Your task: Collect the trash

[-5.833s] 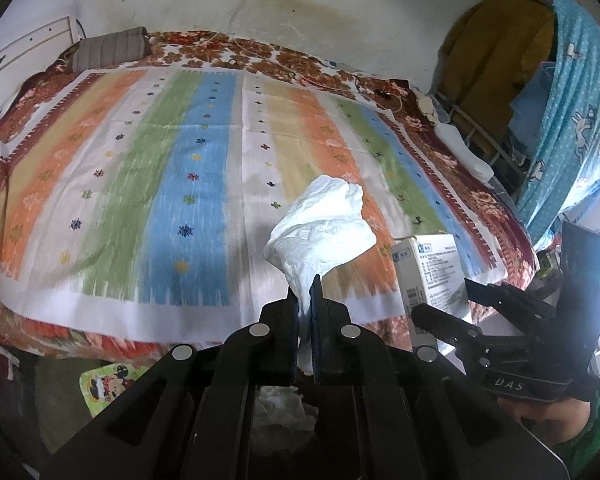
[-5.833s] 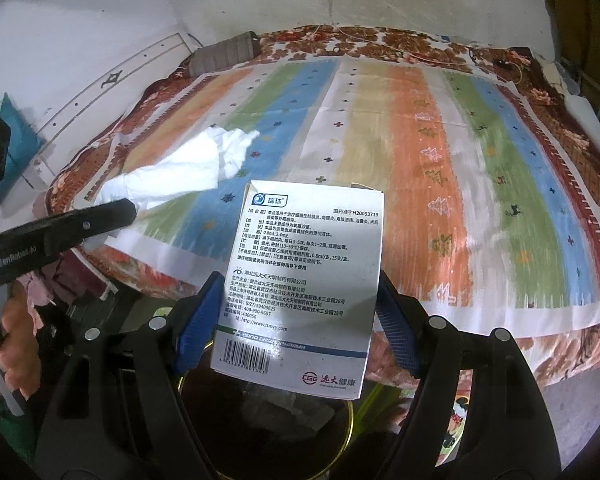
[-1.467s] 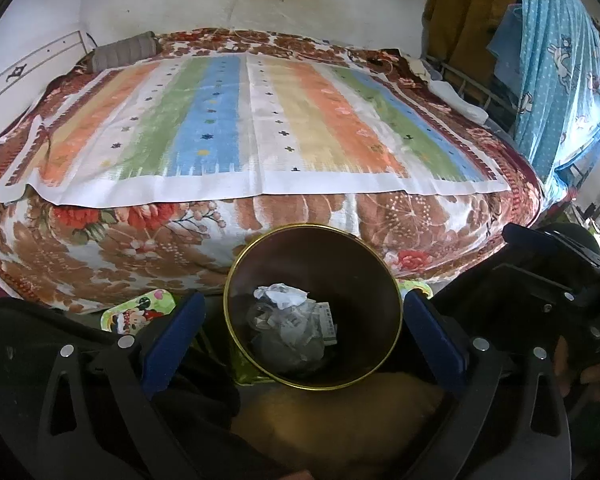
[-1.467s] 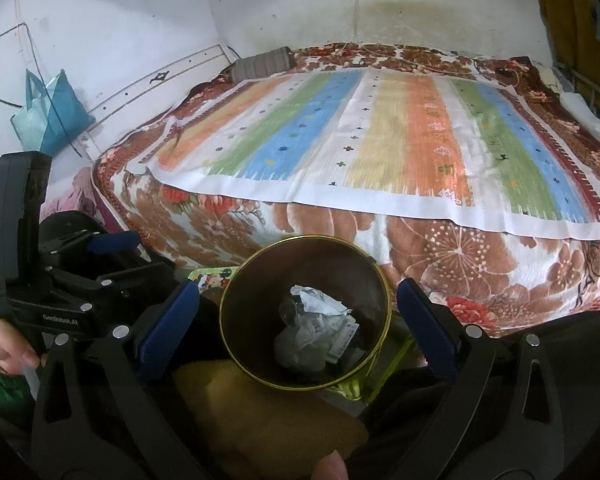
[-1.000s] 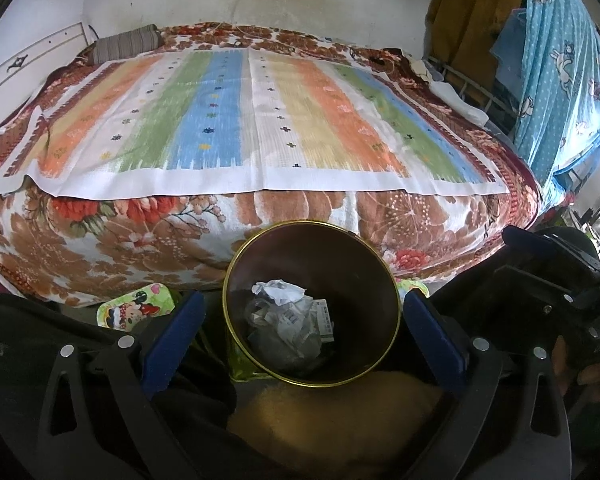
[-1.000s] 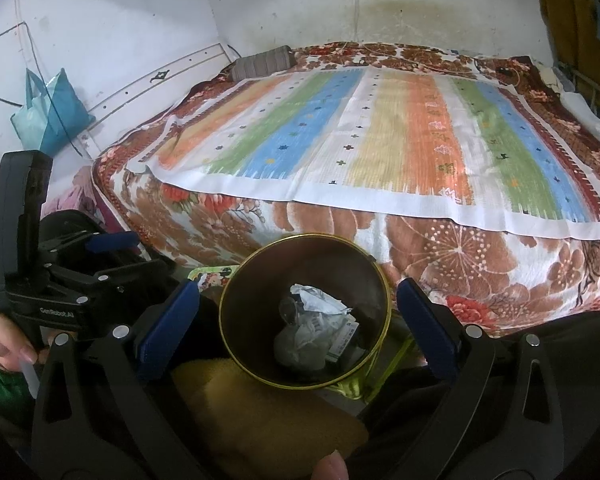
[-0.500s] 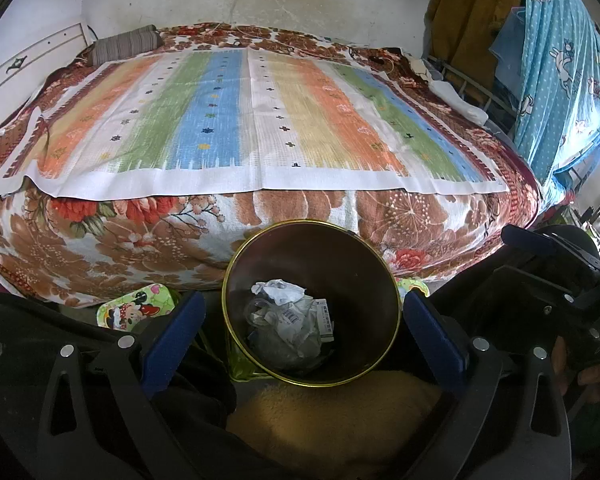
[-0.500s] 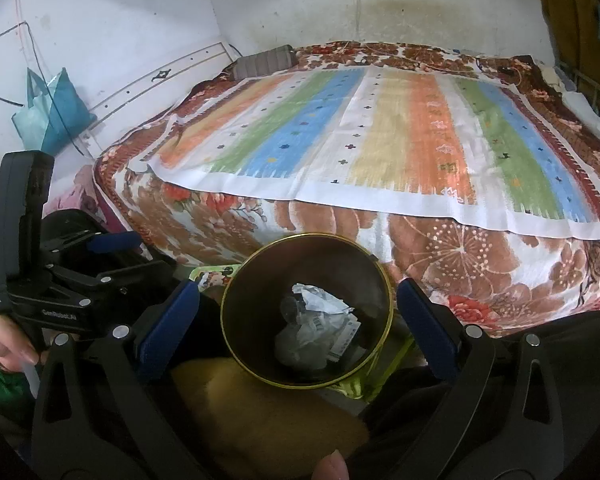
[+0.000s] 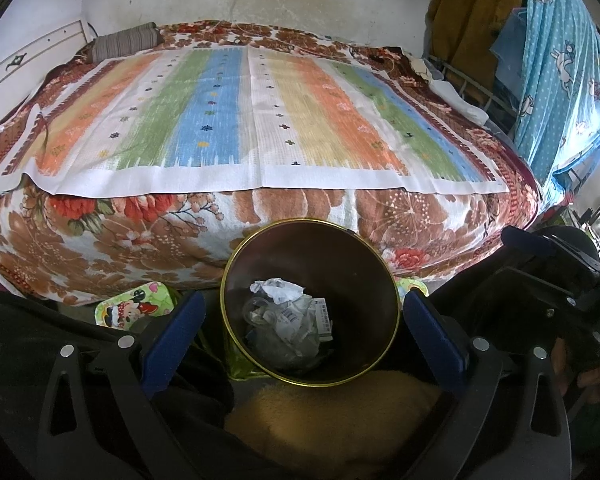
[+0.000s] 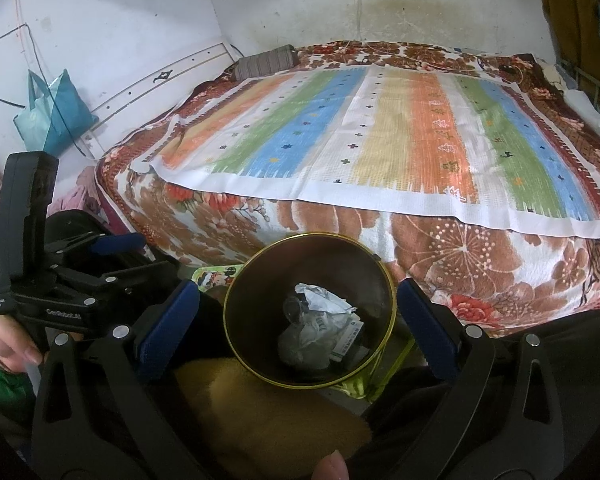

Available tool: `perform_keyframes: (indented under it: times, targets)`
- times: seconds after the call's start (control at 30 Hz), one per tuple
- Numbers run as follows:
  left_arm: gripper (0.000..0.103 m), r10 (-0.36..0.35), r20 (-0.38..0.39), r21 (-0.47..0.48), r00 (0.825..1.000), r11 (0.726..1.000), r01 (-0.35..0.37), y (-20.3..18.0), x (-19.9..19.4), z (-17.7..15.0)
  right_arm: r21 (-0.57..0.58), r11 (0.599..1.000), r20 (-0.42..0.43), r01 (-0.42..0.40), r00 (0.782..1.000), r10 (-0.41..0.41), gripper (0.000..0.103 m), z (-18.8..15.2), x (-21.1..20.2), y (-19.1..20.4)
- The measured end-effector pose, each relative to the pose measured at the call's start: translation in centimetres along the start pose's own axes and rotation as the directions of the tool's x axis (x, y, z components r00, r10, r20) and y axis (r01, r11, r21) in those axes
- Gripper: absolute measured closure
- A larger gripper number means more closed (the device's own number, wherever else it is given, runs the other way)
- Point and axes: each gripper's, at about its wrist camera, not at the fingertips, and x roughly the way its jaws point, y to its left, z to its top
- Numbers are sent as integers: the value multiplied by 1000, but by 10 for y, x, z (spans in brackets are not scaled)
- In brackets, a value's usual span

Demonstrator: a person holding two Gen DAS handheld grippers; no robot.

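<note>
Bin (image 9: 384, 276): dark, gold-rimmed, on the floor at the foot of the bed (image 9: 260, 216); lay directly ahead of and below both tongs.
Trash (image 9: 288, 320): crumpled paper and a printed box, heaped at the bin's bottom, no clear long axis.
Left gripper (image 9: 312, 320): blue pads spread wide either side of the bin mouth, holding nothing.
Right gripper (image 10: 300, 320): likewise spread and empty, straddling the same bin.
Nearer hand: neither; both about equally close.
Bedspread (image 10: 380, 132): striped, no litter visible on it.
Judgement: collection looked finished.
</note>
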Motion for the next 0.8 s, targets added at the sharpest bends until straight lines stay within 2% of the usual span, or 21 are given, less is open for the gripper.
perform_keyframes:
  times: [0.8]
  targets:
    - [6,0,1,-2,1000,1000,0,0,0,0,-4,1000,1,-5,1000,5,9,0,0,0]
